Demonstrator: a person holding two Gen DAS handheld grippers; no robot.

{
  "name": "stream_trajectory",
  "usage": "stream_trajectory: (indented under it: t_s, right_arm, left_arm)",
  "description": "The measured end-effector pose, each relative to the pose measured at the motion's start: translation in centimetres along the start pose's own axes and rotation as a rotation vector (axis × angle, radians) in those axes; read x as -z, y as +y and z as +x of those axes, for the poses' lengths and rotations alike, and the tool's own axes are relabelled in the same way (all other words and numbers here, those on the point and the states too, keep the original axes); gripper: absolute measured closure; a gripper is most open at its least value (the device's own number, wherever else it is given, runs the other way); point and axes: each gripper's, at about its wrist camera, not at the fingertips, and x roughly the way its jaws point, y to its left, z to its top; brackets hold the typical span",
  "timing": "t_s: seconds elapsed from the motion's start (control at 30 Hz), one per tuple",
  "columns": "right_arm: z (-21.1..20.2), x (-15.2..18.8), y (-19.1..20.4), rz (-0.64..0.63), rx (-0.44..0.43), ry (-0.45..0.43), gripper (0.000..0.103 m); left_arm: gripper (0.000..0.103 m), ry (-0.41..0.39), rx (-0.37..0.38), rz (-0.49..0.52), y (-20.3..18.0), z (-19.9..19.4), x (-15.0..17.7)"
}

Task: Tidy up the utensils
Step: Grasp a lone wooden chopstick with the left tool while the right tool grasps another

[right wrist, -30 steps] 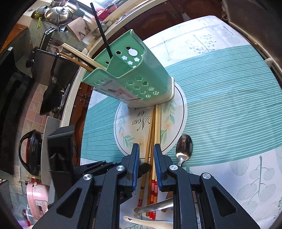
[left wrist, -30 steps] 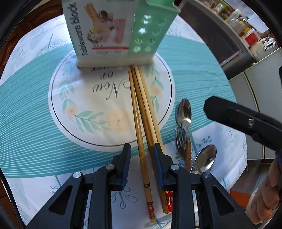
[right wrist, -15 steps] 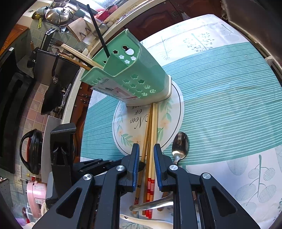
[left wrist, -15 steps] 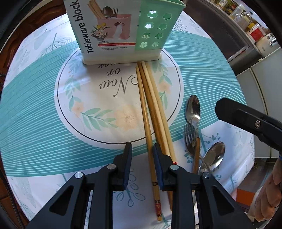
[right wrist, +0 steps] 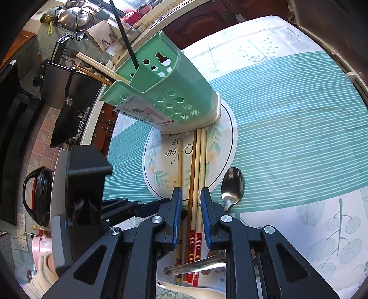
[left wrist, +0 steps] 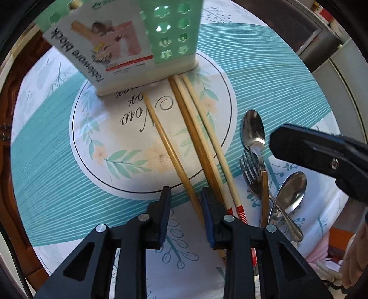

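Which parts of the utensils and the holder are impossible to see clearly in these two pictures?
- Chopsticks: in the left wrist view the painted ends run under the left hand-held gripper.
- Holder: in the left wrist view its top is cut off by the picture edge, so the contents are unseen there.
- Fork: in the left wrist view its handle is buried among the spoons.
- Holder label: in the right wrist view the print is too small and slanted.

counter (right wrist: 287, 110): round, teal-striped cloth w/ leaf print + floral circle in centre
cabinets (right wrist: 200, 18): dark wood, behind counter
wall tiles (right wrist: 39, 147): pink/grey, left side
stove area (right wrist: 71, 16): steel pots, kettle, up top-left
light: bright daylight, strong glare across cloth
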Motion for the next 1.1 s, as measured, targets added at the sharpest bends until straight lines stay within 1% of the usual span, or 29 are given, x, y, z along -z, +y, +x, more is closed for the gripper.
stream_trajectory:
  t_s: [0.1,0.13,0.17,0.23,0.33,0.43,0.53,0.73,0.83,0.87,0.97,1.0,1.03,1.1]
  right_arm:
    - [0.0,0.0,-0.1,-0.004,0.0,-0.003,0.086]
    - [-0.1,0.0,-0.1,-0.004,0.002,-0.003,0.086]
    - [-0.1,0.0,-0.2,-0.004,0.002,-0.002,0.086]
    - [0.0,-0.1,-0.2,-0.006,0.005,0.002,0.086]
    - [0.2,0.0,0.1,-0.031,0.019,0.013,0.086]
    - [0.8,0.1,0.5,-0.05,0.033,0.035,0.086]
    - [1.9,-0.1,0.8,-0.049,0.036,0.08,0.086]
    - [5.4,-1.4,2.1,-0.033,0.026,0.197,0.087]
    - [6.9,-2.0,3.0,-0.03,0.057,0.24,0.087]
    - [7.4,-2.2,3.2,-0.03,0.077,0.25,0.087]
    - [8.6,-2.5,3.7,-0.036,0.131,0.268,0.087]
    - [9.0,-2.6,3.9,-0.041,0.153,0.273,0.087]
    - [9.3,-2.6,4.1,-0.049,0.181,0.276,0.087]
    - [9.8,-2.6,4.5,-0.062,0.203,0.28,0.087]
  left_arm:
    - [0.079,0.026,0.048,-0.047,1.2,-0.2,-0.4]
    - [0.081,0.032,0.05,-0.049,1.5,-0.2,-0.5]
    - [0.086,0.036,0.042,-0.048,2.0,-0.3,-0.6]
    - [0.09,0.044,0.003,-0.024,1.9,-0.2,-0.7]
    - [0.09,0.06,-0.061,0.029,1.5,0.0,-0.5]
    - [0.09,0.079,-0.099,0.07,2.5,-0.1,0.2]
    - [0.09,0.091,-0.111,0.08,3.5,-0.2,0.9]
    - [0.092,0.1,-0.094,0.074,5.2,-0.5,2.0]
    - [0.092,0.098,-0.083,0.07,5.9,-0.9,3.2]
    - [0.092,0.096,-0.077,0.068,6.5,-0.7,4.2]
    - [0.092,0.091,-0.062,0.061,7.4,-0.9,4.9]
    - [0.092,0.09,-0.058,0.06,7.6,-0.7,4.7]
    - [0.092,0.088,-0.054,0.059,9.2,-0.7,6.3]
    - [0.092,0.087,-0.045,0.056,9.9,-0.7,6.6]
